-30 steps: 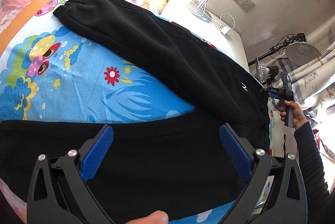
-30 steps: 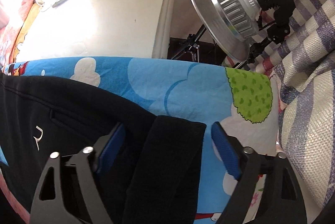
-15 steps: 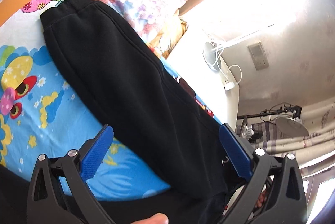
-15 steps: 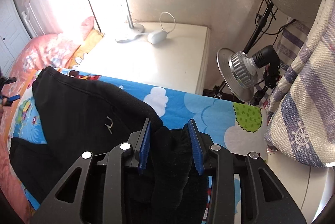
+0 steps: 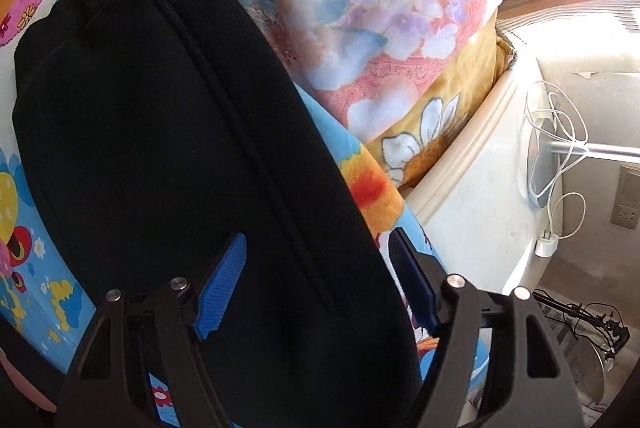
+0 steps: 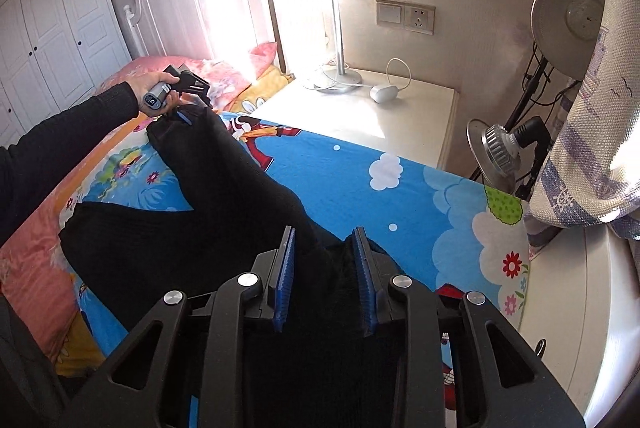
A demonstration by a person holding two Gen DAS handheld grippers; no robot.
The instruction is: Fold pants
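Through my left wrist camera, the black pants [image 5: 168, 131] fill most of the frame: one leg lies along the cartoon bed sheet [image 5: 36, 284], its cuff at the top near the floral quilt [image 5: 360, 7]. My left claw [image 5: 316, 284] stands half open with the leg's far edge between its blue pads [image 5: 224, 284]; I cannot tell from here whether the pads touch cloth or only frame it. If I lift now with that loose a bite, I judge the thick fabric could slide out and the leg drop crooked, or the lower pad could catch the sheet and drag it up too. This view does not show the waist end at all. Through my right wrist camera, my right claw [image 6: 324, 276] is pinched narrow on a bunched fold of the pants at the waist end, holding it raised above the bed. Only this view shows the whole garment: two legs spread in a V across the sheet, the far one running up to my left hand [image 6: 160, 87], the near one lying toward the pink bedding. It also shows the white bedside table [image 6: 380, 115] with a lamp [image 6: 336, 27] beyond. With one end lifted and the other barely gripped, I judge the legs could go over misaligned, and a wide swing could bring cloth close to the lamp.
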